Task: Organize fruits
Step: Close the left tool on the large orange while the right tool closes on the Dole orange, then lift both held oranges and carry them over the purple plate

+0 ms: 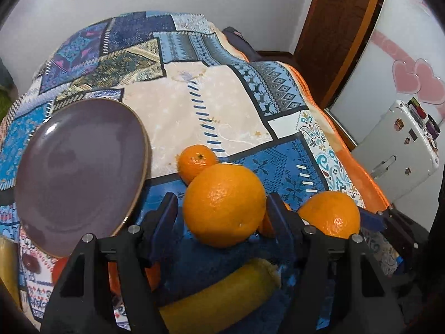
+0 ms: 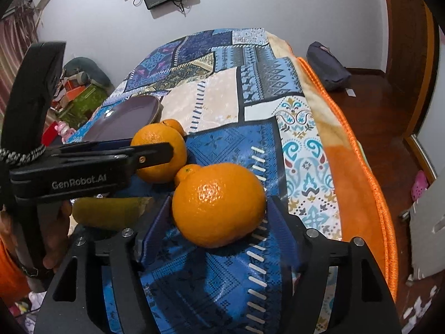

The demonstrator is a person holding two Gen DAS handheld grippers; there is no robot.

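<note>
A large orange point(image 1: 224, 204) lies on the blanket between the fingers of my left gripper point(image 1: 221, 197). The jaws stand open close around it, with a thin gap on its left side. A second large orange point(image 2: 218, 206) lies between the fingers of my right gripper point(image 2: 219, 197), also open, pads near its sides. A small mandarin point(image 2: 186, 174) sits right behind it. Another small mandarin point(image 1: 196, 162) rests beyond the first orange. An empty purple plate point(image 1: 80, 169) lies to the left. A long yellow fruit point(image 1: 222, 297) lies under my left gripper.
A patchwork blue blanket point(image 1: 194, 105) covers the bed, whose orange edge point(image 2: 358, 167) drops to a wooden floor on the right. A white case point(image 1: 397, 150) stands beside the bed. More fruit point(image 1: 59, 270) lies below the plate. A hand point(image 2: 55, 239) holds the left gripper.
</note>
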